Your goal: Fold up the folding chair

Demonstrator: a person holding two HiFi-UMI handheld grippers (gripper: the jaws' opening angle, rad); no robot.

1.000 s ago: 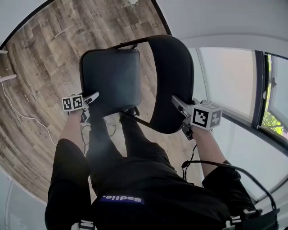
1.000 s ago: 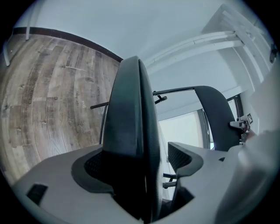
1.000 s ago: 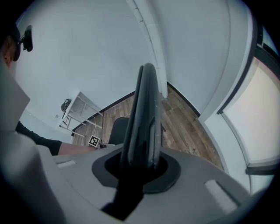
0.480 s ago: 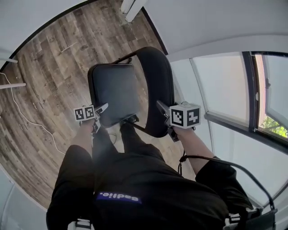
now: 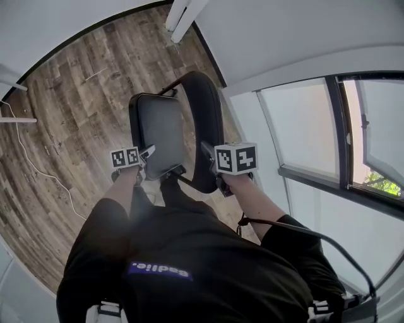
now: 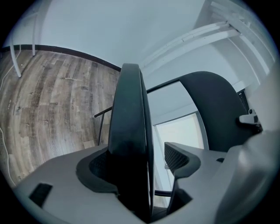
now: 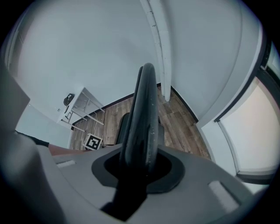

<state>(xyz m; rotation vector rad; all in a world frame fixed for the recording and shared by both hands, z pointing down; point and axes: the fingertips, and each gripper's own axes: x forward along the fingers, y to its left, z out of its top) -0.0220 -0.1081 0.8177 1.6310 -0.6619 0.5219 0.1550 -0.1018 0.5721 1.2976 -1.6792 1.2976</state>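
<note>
The black folding chair stands on the wood floor below me, its seat (image 5: pixel 158 129) tipped up close to the backrest (image 5: pixel 203 123). My left gripper (image 5: pixel 146 153) is at the seat's near edge. In the left gripper view the seat (image 6: pixel 129 131) runs edge-on between the jaws of the left gripper (image 6: pixel 138 159). The jaws are closing: one pad lies against the seat, the other pad (image 6: pixel 177 157) stands off it with a gap. My right gripper (image 5: pixel 211 158) is shut on the backrest's rim (image 7: pixel 142 122), which fills the jaws of the right gripper (image 7: pixel 140 168).
A large window (image 5: pixel 303 126) and white wall run along the right of the chair. A white cable (image 5: pixel 38 170) trails over the floor at left, near white furniture legs (image 5: pixel 12 117). A white duct (image 5: pixel 180 16) climbs the far wall. The person's black-clad legs stand right behind the chair.
Both grippers have risen, the left one more. The seat has swung up toward the backrest, so the chair looks narrower. The left jaws have drawn in a little around the seat.
</note>
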